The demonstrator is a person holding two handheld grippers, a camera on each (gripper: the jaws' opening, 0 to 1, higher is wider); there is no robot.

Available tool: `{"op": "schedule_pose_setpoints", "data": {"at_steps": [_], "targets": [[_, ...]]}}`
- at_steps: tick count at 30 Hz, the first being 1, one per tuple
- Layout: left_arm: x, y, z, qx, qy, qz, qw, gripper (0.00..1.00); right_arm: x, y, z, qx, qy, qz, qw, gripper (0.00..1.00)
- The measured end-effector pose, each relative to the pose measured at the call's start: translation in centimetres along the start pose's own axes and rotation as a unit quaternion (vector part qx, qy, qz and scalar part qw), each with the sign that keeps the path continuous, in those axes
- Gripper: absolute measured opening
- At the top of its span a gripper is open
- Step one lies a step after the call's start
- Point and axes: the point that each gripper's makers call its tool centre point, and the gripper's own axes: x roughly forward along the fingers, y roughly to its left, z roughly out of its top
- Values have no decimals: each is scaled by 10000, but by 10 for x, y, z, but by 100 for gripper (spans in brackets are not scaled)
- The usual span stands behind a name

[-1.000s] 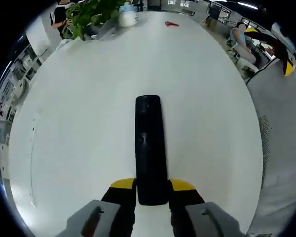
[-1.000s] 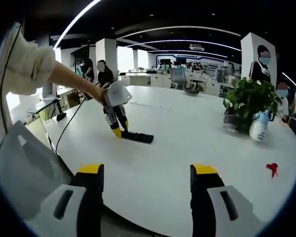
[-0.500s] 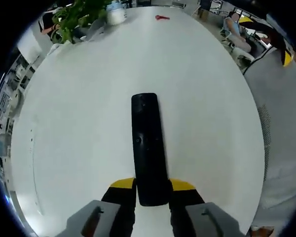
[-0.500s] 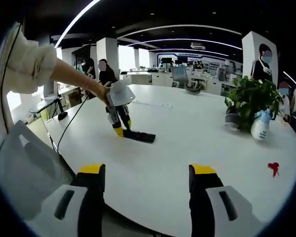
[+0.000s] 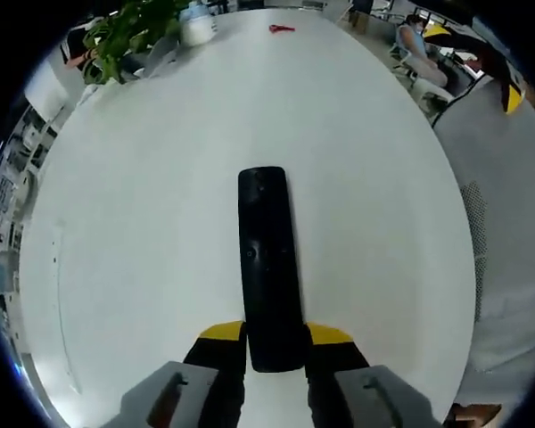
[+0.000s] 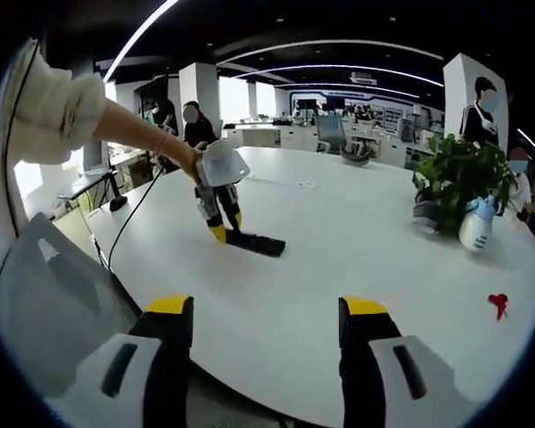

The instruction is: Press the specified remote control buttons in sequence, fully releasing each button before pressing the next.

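A long black remote control (image 5: 268,263) runs away from me over the white table (image 5: 143,214), buttons up. My left gripper (image 5: 274,337) is shut on its near end, yellow-tipped jaws against both long sides. In the right gripper view the same remote (image 6: 256,242) is small and dark at mid-table, with the left gripper (image 6: 219,214) tilted down onto it from a person's outstretched hand. My right gripper (image 6: 266,312) hangs open above the table's near edge, holding nothing.
A potted plant (image 6: 460,175) and a white spray bottle (image 6: 475,226) stand at the table's far right. A small red object (image 6: 497,304) lies near them. A grey mesh chair back (image 6: 45,303) sits at the left. People stand in the background.
Both views have shifted slightly with the hands. The left gripper keeps its hold on the remote and the right gripper stays open.
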Motion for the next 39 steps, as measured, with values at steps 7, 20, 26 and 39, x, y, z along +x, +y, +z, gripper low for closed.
{"op": "schedule_pose_setpoints", "data": {"at_steps": [7, 20, 26, 39], "targets": [[-1, -12, 1, 78, -37, -89, 9999, 25, 0, 2, -1, -19, 30, 40, 10000, 67], [0, -34, 3, 151, -132, -190, 9996, 25, 2, 4, -10, 83, 253, 125, 9996, 67], [-1, -45, 3, 85, -175, -195, 9996, 25, 3, 10, -14, 47, 385, 267, 9989, 66], [0, -76, 1, 68, -217, -198, 9995, 25, 3, 14, -14, -30, 395, 365, 9985, 64]]}}
